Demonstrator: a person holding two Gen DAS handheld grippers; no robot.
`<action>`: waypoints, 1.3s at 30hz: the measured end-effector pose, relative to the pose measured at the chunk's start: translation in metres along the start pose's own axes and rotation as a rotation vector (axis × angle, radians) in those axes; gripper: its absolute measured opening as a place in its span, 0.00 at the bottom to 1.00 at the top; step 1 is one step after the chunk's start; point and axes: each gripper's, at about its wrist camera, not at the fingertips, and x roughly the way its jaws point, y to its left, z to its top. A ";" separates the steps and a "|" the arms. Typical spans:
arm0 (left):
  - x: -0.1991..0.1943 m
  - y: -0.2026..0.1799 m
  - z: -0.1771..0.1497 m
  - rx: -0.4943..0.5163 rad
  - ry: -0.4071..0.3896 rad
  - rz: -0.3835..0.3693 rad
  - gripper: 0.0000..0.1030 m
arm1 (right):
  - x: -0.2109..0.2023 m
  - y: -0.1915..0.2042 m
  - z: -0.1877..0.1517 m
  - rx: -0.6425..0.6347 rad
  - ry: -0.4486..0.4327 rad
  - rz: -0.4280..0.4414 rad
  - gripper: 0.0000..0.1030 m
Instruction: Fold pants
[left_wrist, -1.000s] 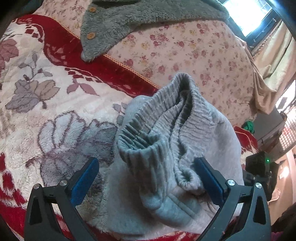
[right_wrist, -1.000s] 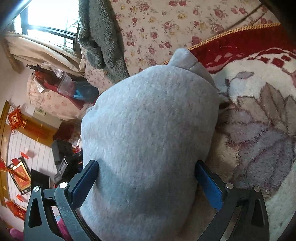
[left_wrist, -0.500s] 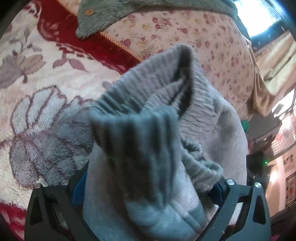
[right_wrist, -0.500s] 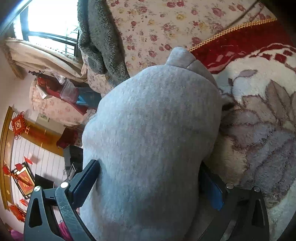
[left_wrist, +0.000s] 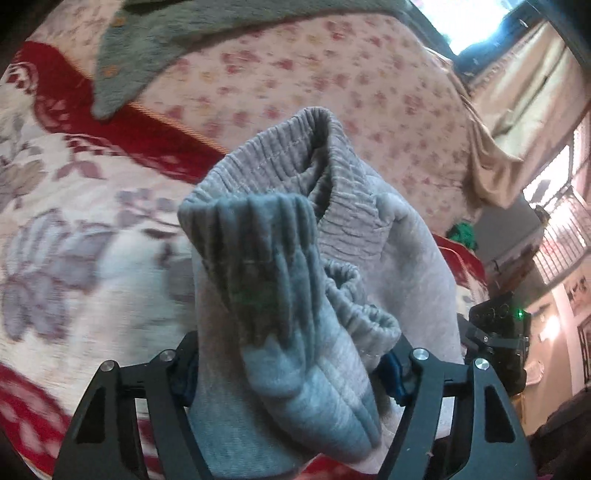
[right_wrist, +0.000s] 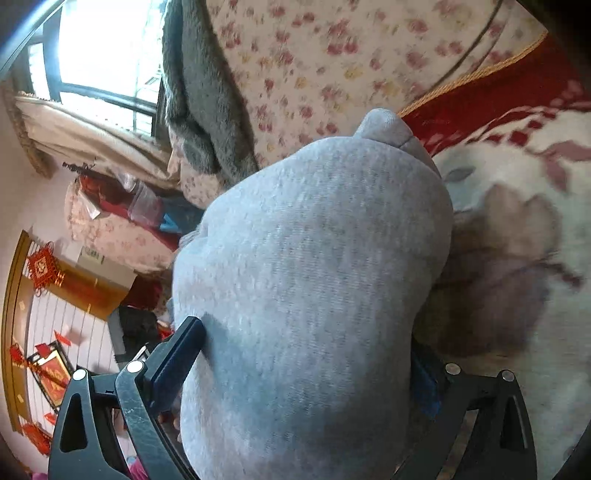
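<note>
The grey pants (left_wrist: 295, 280) lie folded in a bundle on the flowered blanket (left_wrist: 74, 229). In the left wrist view the ribbed waistband and cuffs bulge up between my fingers. My left gripper (left_wrist: 291, 369) is shut on this end of the bundle, its blue pads pressed into the cloth. In the right wrist view the smooth grey fold of the pants (right_wrist: 310, 277) fills the middle. My right gripper (right_wrist: 306, 362) is closed against both sides of that end.
A pink flowered quilt (left_wrist: 332, 81) rises behind the pants, with a grey fleece garment (left_wrist: 155, 40) on it. The red blanket border (right_wrist: 498, 99) runs along the quilt. A window (right_wrist: 107, 48) and curtain stand beyond the bed's edge.
Both grippers have closed from wide open onto the ends of the pants bundle. The left end has bunched up and the views have shifted a little.
</note>
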 end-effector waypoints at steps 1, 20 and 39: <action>0.004 -0.009 -0.002 0.007 0.003 -0.012 0.71 | -0.008 -0.002 0.001 -0.001 -0.009 -0.006 0.97; 0.099 -0.106 -0.065 0.086 0.096 -0.058 0.73 | -0.123 -0.098 0.023 -0.012 -0.058 -0.203 1.00; 0.035 -0.142 -0.059 0.284 -0.085 0.203 0.83 | -0.147 -0.019 -0.005 -0.217 -0.164 -0.578 1.00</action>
